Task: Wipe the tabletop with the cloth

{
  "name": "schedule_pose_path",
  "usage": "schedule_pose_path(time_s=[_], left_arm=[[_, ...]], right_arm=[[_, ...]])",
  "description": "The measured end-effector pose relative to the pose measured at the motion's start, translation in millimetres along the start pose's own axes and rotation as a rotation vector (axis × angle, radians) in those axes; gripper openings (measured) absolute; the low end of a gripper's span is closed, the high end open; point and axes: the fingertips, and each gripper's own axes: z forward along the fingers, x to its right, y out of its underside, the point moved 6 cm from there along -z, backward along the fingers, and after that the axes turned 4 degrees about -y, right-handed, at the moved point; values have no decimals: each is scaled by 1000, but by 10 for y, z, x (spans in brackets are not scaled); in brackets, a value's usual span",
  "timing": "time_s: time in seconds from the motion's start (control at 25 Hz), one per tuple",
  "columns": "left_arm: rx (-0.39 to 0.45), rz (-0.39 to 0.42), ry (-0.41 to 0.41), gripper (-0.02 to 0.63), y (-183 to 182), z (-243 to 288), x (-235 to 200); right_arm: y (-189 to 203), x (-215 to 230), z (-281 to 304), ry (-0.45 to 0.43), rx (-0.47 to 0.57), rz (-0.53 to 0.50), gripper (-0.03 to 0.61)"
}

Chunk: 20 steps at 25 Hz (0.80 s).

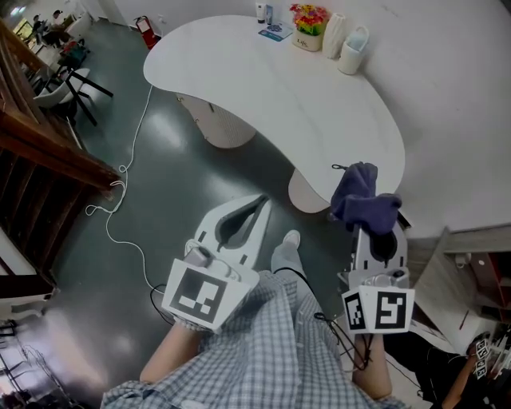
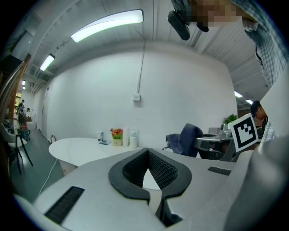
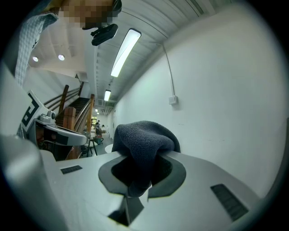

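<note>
A dark blue cloth [image 1: 363,196] hangs bunched from my right gripper [image 1: 377,224], whose jaws are shut on it, at the near right end of the white curved tabletop [image 1: 303,104]. In the right gripper view the cloth [image 3: 142,137] bulges up over the jaws of the right gripper [image 3: 141,157] and hides the fingertips. My left gripper [image 1: 262,201] is over the dark floor, short of the table's near edge, shut with nothing in it. In the left gripper view the left gripper [image 2: 147,150] points toward the tabletop [image 2: 86,149], with the cloth [image 2: 187,137] to the right.
At the table's far end stand a pot of flowers [image 1: 309,20], white containers [image 1: 343,44], small bottles [image 1: 263,12] and a blue card [image 1: 275,32]. A white cable [image 1: 120,184] trails over the floor. Chairs [image 1: 64,80] and wooden stairs [image 1: 48,152] are at the left.
</note>
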Motion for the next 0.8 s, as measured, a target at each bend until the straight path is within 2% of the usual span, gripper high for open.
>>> schedule_pose_path(time_s=[0.48,0.8], left_arm=[[-10,29,23,2,-192,911,-117],[-29,41,50,2,-316,1566,-122]], right_arm=[[-41,525,728,-35,-3,10,37],[-17,1010,1084,-16,-28,27,37]])
